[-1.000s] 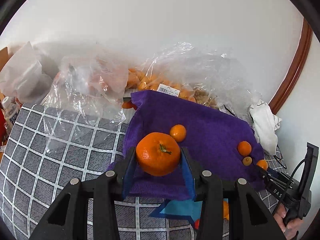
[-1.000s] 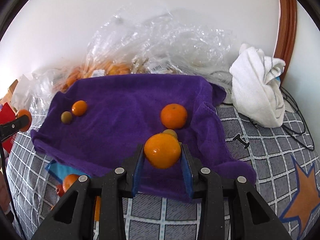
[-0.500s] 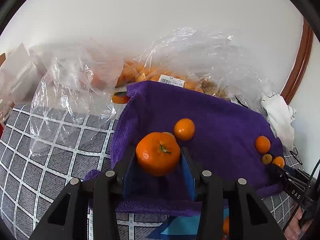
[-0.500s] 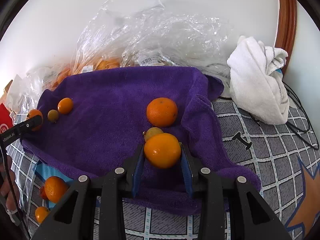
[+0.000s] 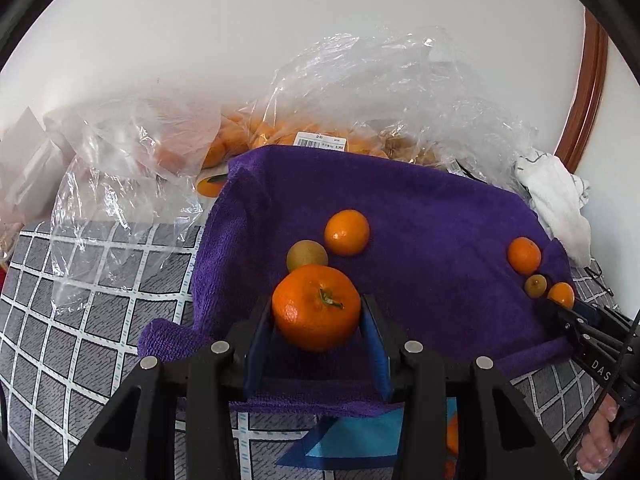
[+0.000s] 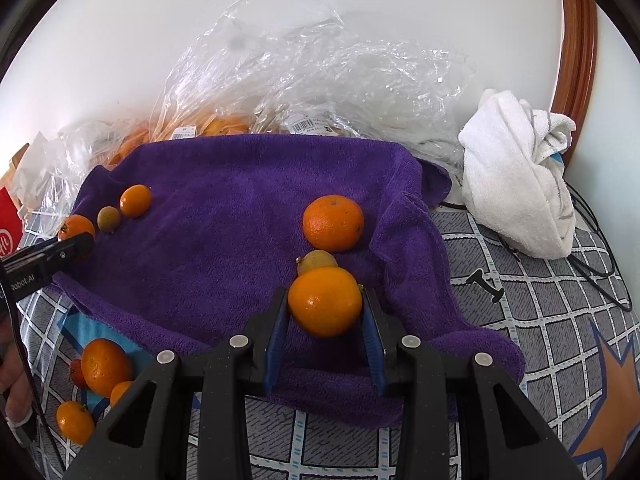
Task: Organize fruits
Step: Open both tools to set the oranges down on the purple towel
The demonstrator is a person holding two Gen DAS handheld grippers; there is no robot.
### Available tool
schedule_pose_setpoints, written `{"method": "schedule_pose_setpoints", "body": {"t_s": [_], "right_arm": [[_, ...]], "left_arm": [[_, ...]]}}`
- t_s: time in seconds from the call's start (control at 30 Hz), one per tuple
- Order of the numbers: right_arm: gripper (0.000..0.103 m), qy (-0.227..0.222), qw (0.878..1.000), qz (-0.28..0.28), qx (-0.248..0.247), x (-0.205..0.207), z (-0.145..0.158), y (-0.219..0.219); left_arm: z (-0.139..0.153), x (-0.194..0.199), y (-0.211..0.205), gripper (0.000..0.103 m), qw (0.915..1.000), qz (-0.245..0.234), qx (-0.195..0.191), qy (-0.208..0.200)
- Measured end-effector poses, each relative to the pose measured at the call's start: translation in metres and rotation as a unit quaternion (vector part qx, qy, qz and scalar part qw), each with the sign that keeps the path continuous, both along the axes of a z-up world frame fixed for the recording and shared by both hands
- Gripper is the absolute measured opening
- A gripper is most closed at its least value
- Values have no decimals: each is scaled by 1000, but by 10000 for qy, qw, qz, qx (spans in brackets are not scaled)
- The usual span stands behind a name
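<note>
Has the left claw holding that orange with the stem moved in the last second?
Yes. The left gripper has advanced over the purple towel, toward the small orange, which now looks nearer.

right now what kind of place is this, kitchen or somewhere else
Probably a home bedroom rather than a kitchen: fruit is laid on a purple towel spread over a grid-patterned quilt beside a wooden door frame. No counter or sink shows.

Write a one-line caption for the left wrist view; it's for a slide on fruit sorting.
Left hand-held gripper holds a stemmed mandarin over a purple towel dotted with smaller fruits.
</note>
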State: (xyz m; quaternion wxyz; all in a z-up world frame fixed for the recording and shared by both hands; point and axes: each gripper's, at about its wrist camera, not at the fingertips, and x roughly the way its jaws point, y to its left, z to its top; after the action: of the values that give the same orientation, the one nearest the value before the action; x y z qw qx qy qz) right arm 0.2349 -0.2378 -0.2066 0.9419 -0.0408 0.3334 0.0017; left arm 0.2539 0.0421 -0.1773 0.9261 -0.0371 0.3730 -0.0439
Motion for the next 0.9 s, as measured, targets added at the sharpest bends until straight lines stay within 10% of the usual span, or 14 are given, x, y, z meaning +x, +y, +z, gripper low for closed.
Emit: {"method": "schedule_pose_setpoints", "body": {"t_s": [0.9], "right_arm": [[54, -374, 9985, -392, -27, -48, 41, 3]], "left_arm": [[31, -25, 19, 60, 9958, 120, -598, -685]]}}
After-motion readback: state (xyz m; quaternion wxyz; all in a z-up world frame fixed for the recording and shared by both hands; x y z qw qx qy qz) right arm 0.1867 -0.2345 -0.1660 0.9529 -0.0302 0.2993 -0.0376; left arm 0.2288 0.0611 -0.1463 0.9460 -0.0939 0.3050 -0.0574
